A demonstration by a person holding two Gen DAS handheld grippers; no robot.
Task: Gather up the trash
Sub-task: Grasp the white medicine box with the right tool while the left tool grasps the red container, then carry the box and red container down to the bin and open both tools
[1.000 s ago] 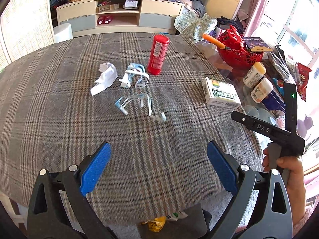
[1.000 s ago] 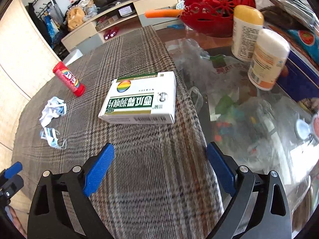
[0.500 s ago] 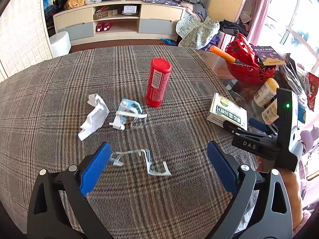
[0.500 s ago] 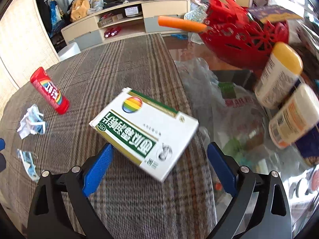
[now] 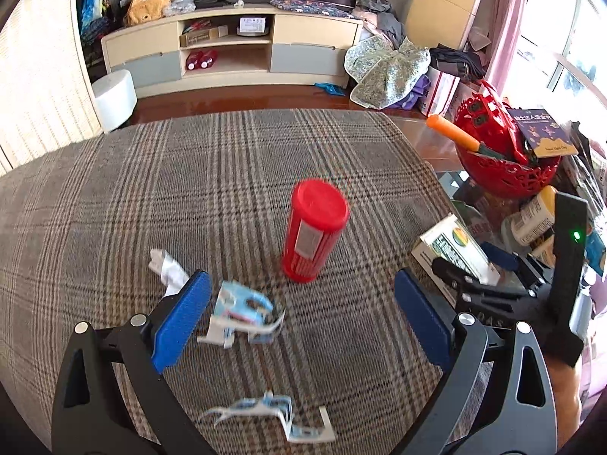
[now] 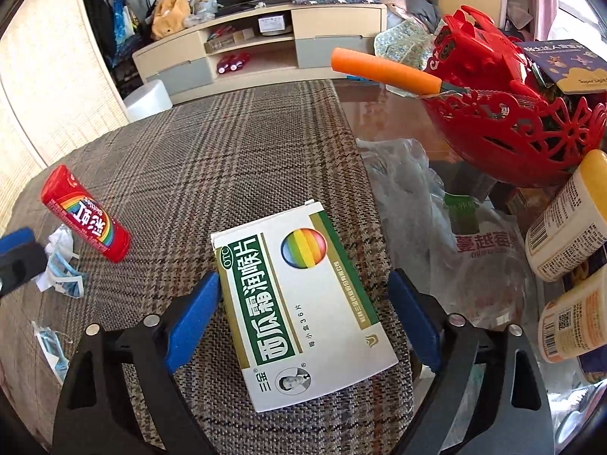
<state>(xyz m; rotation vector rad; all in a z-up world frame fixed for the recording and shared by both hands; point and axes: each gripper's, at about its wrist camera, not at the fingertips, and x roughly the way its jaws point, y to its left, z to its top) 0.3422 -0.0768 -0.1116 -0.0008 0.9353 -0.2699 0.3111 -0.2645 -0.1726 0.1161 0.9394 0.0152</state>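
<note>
Now | right tongs [image 6: 303,303]: closing, straddling white-green box [image 6: 299,303] | left tongs [image 5: 299,314]: spread

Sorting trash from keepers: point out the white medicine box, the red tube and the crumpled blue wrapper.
white medicine box [image 6: 303,303], right wrist view, on its printed top face.
red tube [image 5: 315,231], left wrist view, on its side just below the cap.
crumpled blue wrapper [image 5: 242,309], left wrist view, on its middle.

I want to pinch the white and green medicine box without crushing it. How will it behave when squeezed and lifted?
The medicine box is thin cardboard, so it is probably light and may dent under a hard squeeze. It lies flat on the plaid tablecloth, so it should not roll. The right gripper straddles it with its jaws just closing; its glossy faces could slip.
</note>
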